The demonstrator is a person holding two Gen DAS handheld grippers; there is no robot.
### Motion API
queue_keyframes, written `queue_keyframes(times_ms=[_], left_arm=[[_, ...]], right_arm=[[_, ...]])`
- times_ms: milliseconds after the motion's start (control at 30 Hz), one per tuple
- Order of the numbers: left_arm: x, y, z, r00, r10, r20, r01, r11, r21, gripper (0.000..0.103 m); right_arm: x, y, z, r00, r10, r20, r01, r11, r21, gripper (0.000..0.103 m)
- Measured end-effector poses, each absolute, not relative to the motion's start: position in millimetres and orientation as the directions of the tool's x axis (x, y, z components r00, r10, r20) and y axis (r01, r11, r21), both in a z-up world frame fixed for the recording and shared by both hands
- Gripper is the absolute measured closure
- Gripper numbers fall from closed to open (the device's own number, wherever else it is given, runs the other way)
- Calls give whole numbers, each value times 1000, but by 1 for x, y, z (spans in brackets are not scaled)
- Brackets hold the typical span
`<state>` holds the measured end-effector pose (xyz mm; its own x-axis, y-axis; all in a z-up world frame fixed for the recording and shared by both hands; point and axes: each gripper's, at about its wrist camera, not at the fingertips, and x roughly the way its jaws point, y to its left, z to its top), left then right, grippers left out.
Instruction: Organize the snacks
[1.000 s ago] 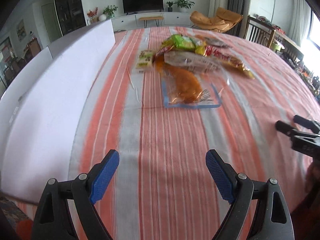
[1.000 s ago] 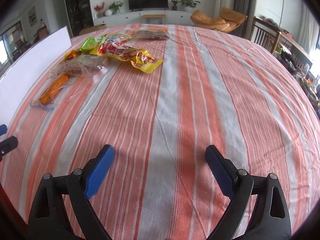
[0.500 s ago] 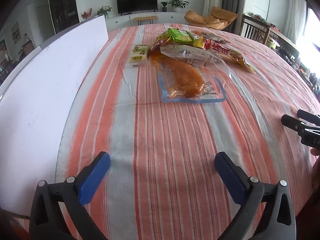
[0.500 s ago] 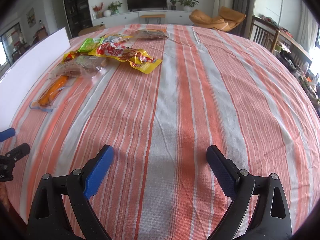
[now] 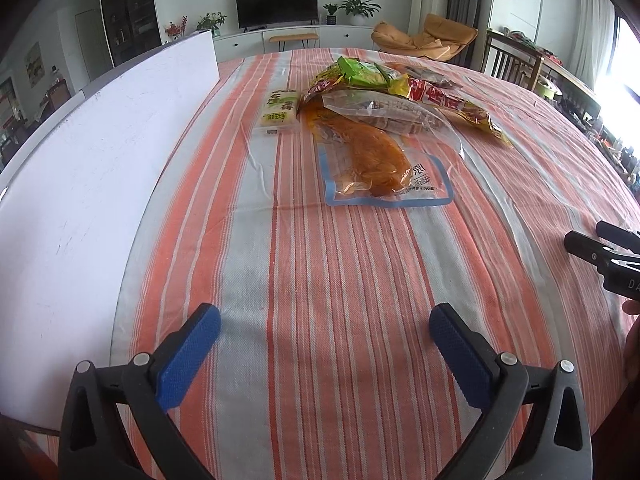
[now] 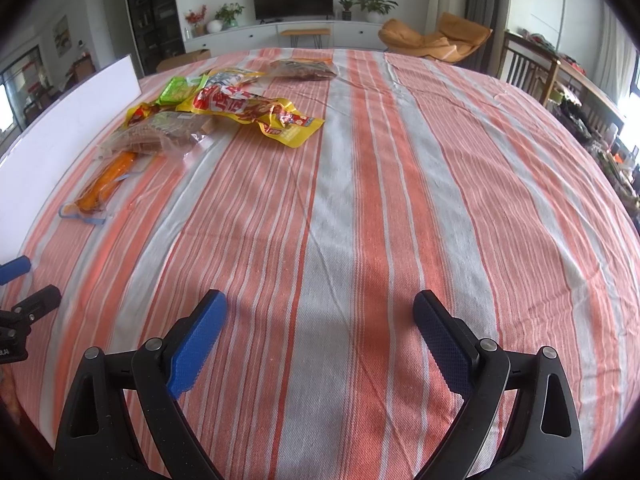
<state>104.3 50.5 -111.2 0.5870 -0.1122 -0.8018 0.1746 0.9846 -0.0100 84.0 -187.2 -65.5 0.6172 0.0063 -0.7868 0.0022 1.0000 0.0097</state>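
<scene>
Several snack packs lie in a loose pile on the striped tablecloth. Nearest is a clear, blue-edged bag of orange snack (image 5: 376, 164) (image 6: 104, 184). A clear bag of brown pieces (image 5: 384, 114) overlaps it, with a small green-and-yellow pack (image 5: 280, 110) to its left. Behind lie a green pack (image 5: 360, 70) (image 6: 176, 90) and a long yellow-and-red bag (image 5: 452, 106) (image 6: 256, 114). A brown pack (image 6: 306, 69) lies apart at the far side. My left gripper (image 5: 324, 330) is open over bare cloth, short of the pile. My right gripper (image 6: 320, 312) is open and empty over the cloth, right of the pile.
A tall white board (image 5: 80, 184) (image 6: 64, 128) stands along the table's left edge. The orange and grey striped tablecloth (image 6: 400, 200) covers the whole round table. Wooden chairs (image 6: 528, 68) stand at the far right. The other gripper's black frame shows at each view's side edge.
The left gripper's jaws have spread wider and it has drawn a little nearer the snack pile. The right gripper has kept still.
</scene>
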Motion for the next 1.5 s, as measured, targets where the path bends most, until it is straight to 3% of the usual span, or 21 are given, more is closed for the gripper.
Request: queue_keyframes(times_ms=[1500], left_arm=[[106,51,-111,564,-131,-816,211,977,-11,0]], right_arm=[[84,-187,-66,617,6,-787,3,1000,10,7]])
